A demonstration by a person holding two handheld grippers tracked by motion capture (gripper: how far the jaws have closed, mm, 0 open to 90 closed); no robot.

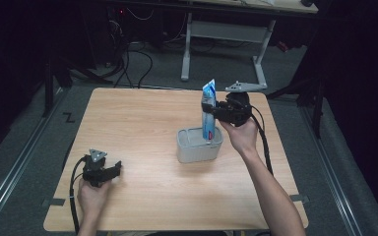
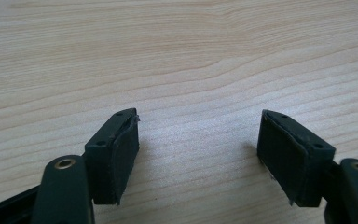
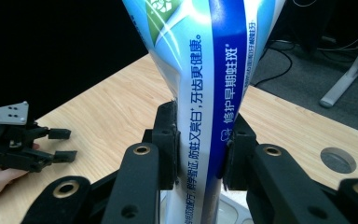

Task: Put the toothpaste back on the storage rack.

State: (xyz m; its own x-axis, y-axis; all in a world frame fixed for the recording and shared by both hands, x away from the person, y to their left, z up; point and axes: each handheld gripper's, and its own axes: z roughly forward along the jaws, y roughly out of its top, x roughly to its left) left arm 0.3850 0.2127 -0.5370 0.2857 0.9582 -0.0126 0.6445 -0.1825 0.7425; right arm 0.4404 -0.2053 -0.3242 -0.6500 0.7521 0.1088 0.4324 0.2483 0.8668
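Looking down from the high view, the right gripper (image 1: 210, 109) holds a blue-and-white toothpaste tube (image 1: 209, 110) upright, its long axis near vertical, with its lower end inside the grey container (image 1: 199, 145) that stands on the wooden surface (image 1: 138, 128) right of centre; its fingers are clamped across the tube's middle from the container's right side, and the crimped end rises above them. Whether the tube's bottom touches the container floor is hidden by the wall. The left gripper (image 1: 113, 169) rests on the surface well to the left of the container and nearer the person, so the right hand is plainly the one placed for any lowering or release. In the left gripper view, the two black fingers (image 2: 121, 154) stand wide apart with nothing but bare wood grain between them; the container is out of its frame. In the right gripper view, the fingers (image 3: 168, 140) press on both sides of the tube (image 3: 205, 93), which runs straight up between them, printed with Chinese lettering; its top is cut off by the frame, and just a pale sliver of the container (image 3: 228, 212) peeks out below, so the tube's depth inside cannot be judged. The left gripper (image 3: 23, 144) shows far off, fingers parted.
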